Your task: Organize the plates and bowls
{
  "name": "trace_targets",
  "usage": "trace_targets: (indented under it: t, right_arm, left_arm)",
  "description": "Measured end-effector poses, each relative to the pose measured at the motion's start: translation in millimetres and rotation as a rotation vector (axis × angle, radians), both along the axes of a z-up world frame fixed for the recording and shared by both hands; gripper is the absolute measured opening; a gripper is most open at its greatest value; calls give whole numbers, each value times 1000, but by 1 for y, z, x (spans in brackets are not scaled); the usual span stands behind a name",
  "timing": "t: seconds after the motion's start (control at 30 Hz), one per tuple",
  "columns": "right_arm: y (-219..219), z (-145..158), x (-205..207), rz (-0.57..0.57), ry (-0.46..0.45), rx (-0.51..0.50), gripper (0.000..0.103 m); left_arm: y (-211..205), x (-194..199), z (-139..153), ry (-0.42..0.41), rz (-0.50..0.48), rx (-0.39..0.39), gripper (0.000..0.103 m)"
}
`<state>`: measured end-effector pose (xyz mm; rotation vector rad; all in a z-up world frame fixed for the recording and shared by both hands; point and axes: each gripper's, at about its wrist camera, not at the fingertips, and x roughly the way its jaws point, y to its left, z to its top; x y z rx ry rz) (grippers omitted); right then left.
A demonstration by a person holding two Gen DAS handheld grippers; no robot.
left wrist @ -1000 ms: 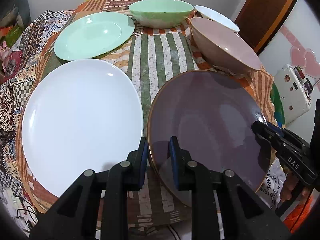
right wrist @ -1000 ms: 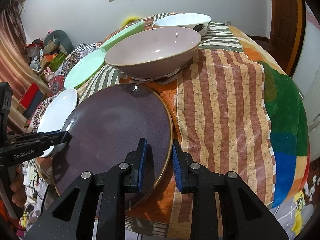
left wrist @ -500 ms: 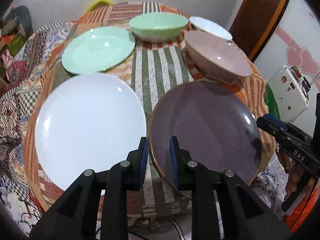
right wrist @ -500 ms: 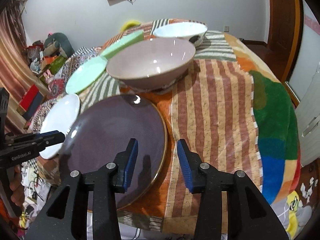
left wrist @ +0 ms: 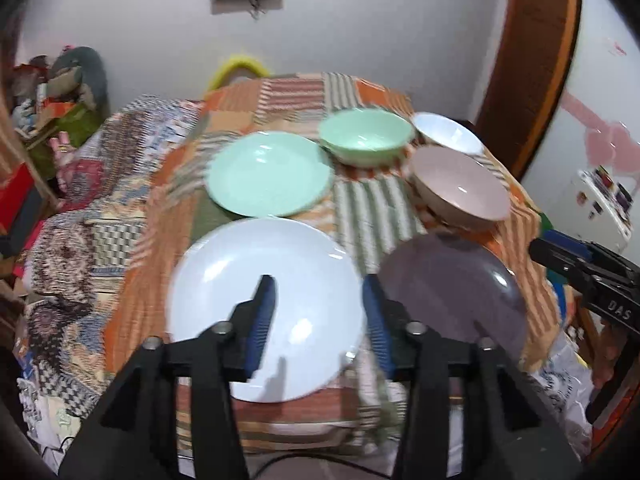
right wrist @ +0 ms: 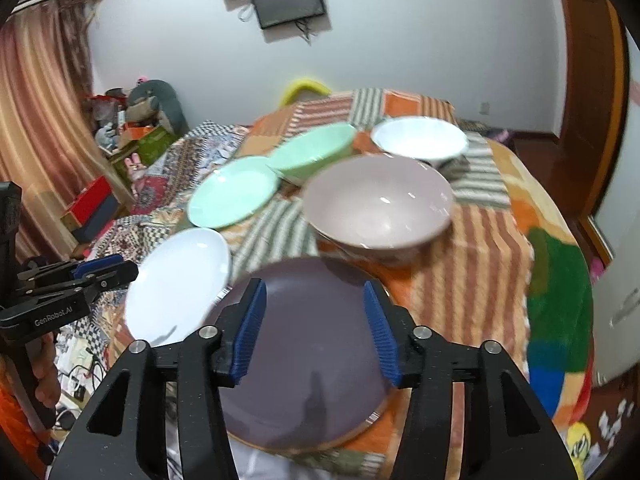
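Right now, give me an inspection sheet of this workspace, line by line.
Surface: table under a patchwork striped cloth.
Job's things: white plate and purple plate side by side at the near edge; green plate, green bowl, pink bowl and white bowl behind them; none stacked.
Clutter: nothing seen on the table.
Grippers: left hand-held gripper over the white plate, right hand-held gripper over the purple plate; both jaws opening, nothing between them.
Cables: dangling under the wall screen; some on the floor at lower left in the right wrist view.
Surroundings: curtain, boxes and toys, wooden door.
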<state>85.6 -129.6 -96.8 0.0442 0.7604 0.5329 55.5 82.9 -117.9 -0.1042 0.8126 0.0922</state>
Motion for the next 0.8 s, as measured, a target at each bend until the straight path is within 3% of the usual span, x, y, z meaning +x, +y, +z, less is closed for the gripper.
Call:
trace_targets:
  t: [0.27,0.5,0.8]
  right_arm:
    - [46,-3,4,88,-6,-19,52]
    - [80,-17,15,137,50,-32,53]
    - [116,-41,29,184,116,-95,53]
  left_arm:
    - [67,-16,-9,16,136,-24,60]
    - [116,-17,-48,90,229,-74,60]
    - [146,-9,-95,160,245,-165,60]
